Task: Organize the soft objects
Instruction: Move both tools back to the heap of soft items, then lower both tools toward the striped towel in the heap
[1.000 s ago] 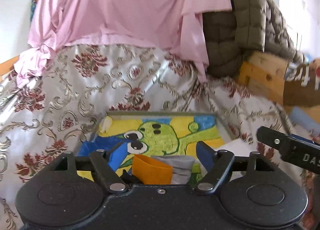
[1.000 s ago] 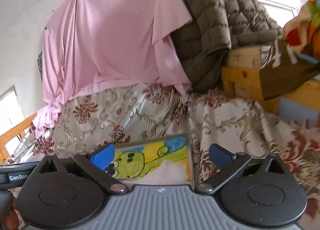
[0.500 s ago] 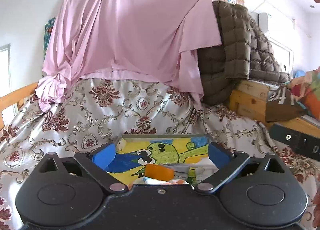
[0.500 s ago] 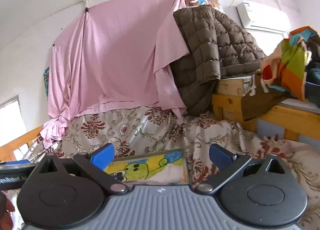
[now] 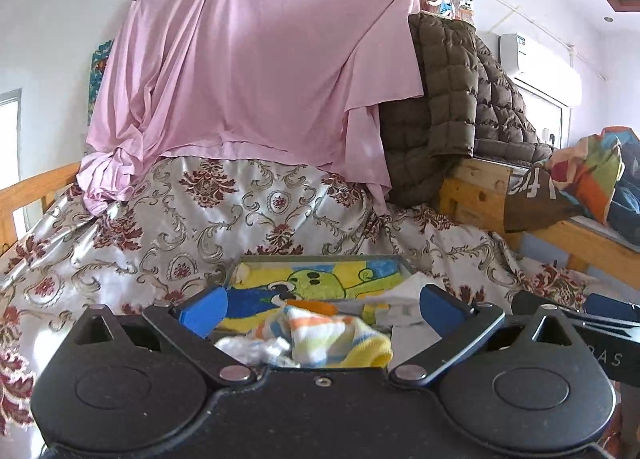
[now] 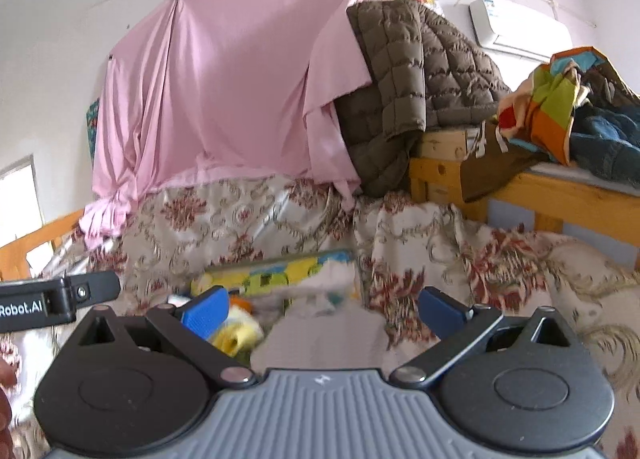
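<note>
Left tongs (image 5: 322,305) stand spread wide in the left wrist view, blue pads (image 5: 203,310) well apart and pinching nothing. Between them, low and close to the camera, lies a striped sock (image 5: 336,337) in white, orange, green and yellow, with a crumpled white piece (image 5: 256,349) just beside it on the left. Behind these sits a tray (image 5: 404,265) lined with a green cartoon picture, and in it an orange item (image 5: 314,305) and a white cloth (image 5: 414,287) near its right edge. It rests on a floral bedspread (image 5: 160,227). A pink sheet (image 5: 256,67) hangs above, a brown quilted jacket (image 5: 452,107) beside it.

Right tongs (image 6: 324,305) are spread wide too in the right wrist view, gripping nothing. A white cloth (image 6: 332,323), blurred, lies between the fingers, reaching back to the tray (image 6: 272,271). Something yellow (image 6: 236,335), blurred, sits by the left pad. The left tongs' tip (image 6: 80,293) juts in from the left edge. Mixed clothes (image 6: 560,111) lie on a wooden shelf (image 6: 568,187) to the right.
</note>
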`<action>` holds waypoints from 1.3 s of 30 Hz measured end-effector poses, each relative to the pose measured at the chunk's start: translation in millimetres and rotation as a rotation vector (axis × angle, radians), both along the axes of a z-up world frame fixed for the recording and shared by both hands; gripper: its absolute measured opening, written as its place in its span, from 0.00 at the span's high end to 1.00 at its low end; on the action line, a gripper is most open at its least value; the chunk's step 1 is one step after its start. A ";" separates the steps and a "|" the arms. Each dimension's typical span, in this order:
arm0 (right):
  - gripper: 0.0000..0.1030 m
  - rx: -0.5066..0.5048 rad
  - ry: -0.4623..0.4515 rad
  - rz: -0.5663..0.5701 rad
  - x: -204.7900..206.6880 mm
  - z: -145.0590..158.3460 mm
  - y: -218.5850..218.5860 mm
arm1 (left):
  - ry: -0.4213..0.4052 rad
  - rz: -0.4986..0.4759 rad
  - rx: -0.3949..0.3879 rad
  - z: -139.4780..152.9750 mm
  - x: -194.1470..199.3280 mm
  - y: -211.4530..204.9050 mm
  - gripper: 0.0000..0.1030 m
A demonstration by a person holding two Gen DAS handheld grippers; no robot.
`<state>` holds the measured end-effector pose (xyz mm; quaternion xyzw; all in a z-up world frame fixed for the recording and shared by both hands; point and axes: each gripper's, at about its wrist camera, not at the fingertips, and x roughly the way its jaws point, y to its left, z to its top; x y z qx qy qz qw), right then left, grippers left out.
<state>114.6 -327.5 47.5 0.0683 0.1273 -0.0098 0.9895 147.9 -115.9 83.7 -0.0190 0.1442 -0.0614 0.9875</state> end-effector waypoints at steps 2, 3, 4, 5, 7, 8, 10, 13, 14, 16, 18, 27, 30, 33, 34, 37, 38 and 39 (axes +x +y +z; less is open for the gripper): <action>0.00 -0.009 0.031 0.005 -7.6 -7.7 3.2 | 0.007 0.001 0.002 -6.2 -7.7 2.3 0.01; 0.00 -0.013 0.048 0.010 -10.6 -11.3 5.0 | 0.012 0.002 0.002 -10.8 -12.6 3.7 0.01; 0.00 -0.018 0.065 0.013 -12.9 -14.7 6.8 | 0.017 0.003 0.003 -14.5 -16.2 5.3 0.01; 0.00 -0.025 0.086 0.014 -14.8 -18.4 8.7 | 0.025 0.004 0.003 -18.4 -19.3 6.4 0.01; 0.00 -0.036 0.126 0.018 -16.9 -26.3 11.0 | 0.047 0.006 0.006 -27.7 -25.0 8.5 0.01; 0.00 -0.042 0.151 0.021 -16.7 -30.2 12.4 | 0.056 0.008 0.007 -31.3 -26.6 9.2 0.01; 0.00 -0.057 0.199 0.024 -14.1 -38.1 16.1 | 0.078 0.016 0.004 -40.3 -31.0 12.2 0.01; 0.00 -0.067 0.252 0.033 -10.2 -45.8 21.3 | 0.117 0.023 -0.001 -54.6 -37.0 16.4 0.01; 0.00 -0.071 0.267 0.036 -9.0 -47.9 23.3 | 0.129 0.025 -0.001 -59.2 -38.3 17.7 0.01; 0.00 -0.075 0.297 0.043 -6.4 -52.6 25.0 | 0.158 0.028 0.005 -68.5 -41.0 19.9 0.01; 0.00 -0.070 0.340 0.057 -2.4 -58.2 26.4 | 0.194 0.019 0.013 -76.8 -42.5 21.9 0.01; 0.00 -0.114 0.442 0.087 7.2 -73.8 36.7 | 0.273 0.019 0.049 -98.7 -40.6 27.2 0.01; 0.00 -0.115 0.444 0.087 7.9 -73.9 36.6 | 0.281 0.036 0.068 -100.8 -38.0 28.4 0.01; 0.00 -0.110 0.443 0.084 9.0 -73.2 35.2 | 0.288 0.057 0.081 -102.5 -35.8 30.6 0.01; 0.00 -0.109 0.443 0.083 9.1 -73.1 34.7 | 0.290 0.062 0.083 -102.9 -35.2 31.7 0.01; 0.00 -0.107 0.443 0.082 9.3 -73.0 34.5 | 0.298 0.081 0.087 -104.3 -33.3 34.4 0.01; 0.00 -0.107 0.442 0.082 9.3 -73.0 34.4 | 0.301 0.087 0.088 -104.5 -32.7 35.2 0.01; 0.00 -0.107 0.441 0.083 9.4 -73.0 34.3 | 0.302 0.093 0.089 -104.6 -32.2 36.0 0.01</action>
